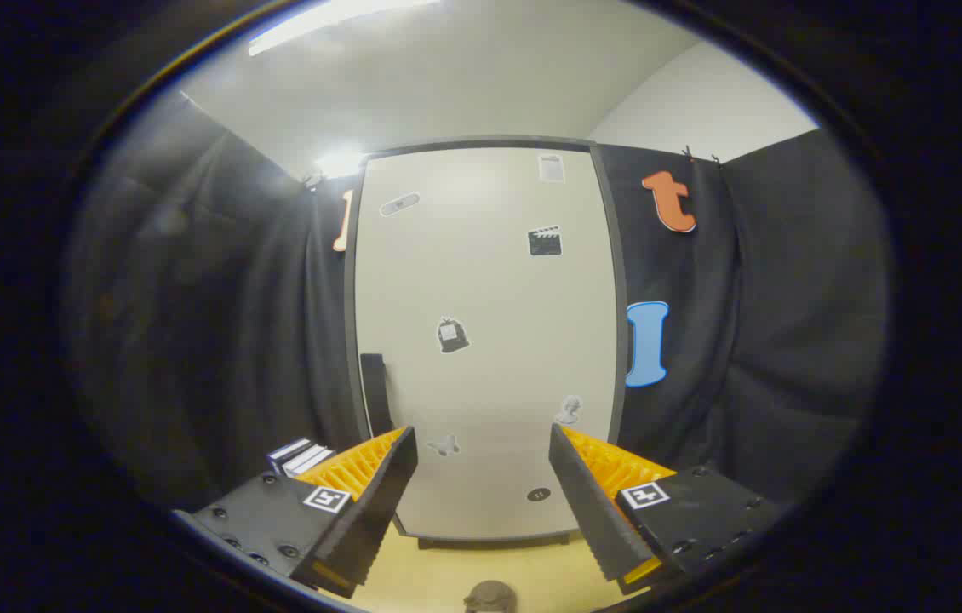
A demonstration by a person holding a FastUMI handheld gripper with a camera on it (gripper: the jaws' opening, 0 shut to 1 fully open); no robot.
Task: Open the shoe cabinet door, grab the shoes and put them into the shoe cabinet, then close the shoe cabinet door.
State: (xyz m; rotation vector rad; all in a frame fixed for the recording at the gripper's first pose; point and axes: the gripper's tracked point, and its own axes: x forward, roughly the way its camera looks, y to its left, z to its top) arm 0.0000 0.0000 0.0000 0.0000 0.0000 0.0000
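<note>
Gripper (pixel 483 451) fingers stand wide apart with nothing between them, aimed at the tall pale shoe cabinet door (pixel 485 340) with its dark grey frame — shut, straight ahead beyond the tips. Small stickers dot the door: a clapperboard (pixel 545 241), a plaster shape (pixel 399 203), a dark bag (pixel 451 335); no writing on them can be read. A dark vertical handle (pixel 375 393) sits at the door's left edge, just above the left finger. On the light wooden floor (pixel 438 579) between the fingers, close in, lies a dark rounded object (pixel 489 598) — possibly a shoe, too little shows.
</note>
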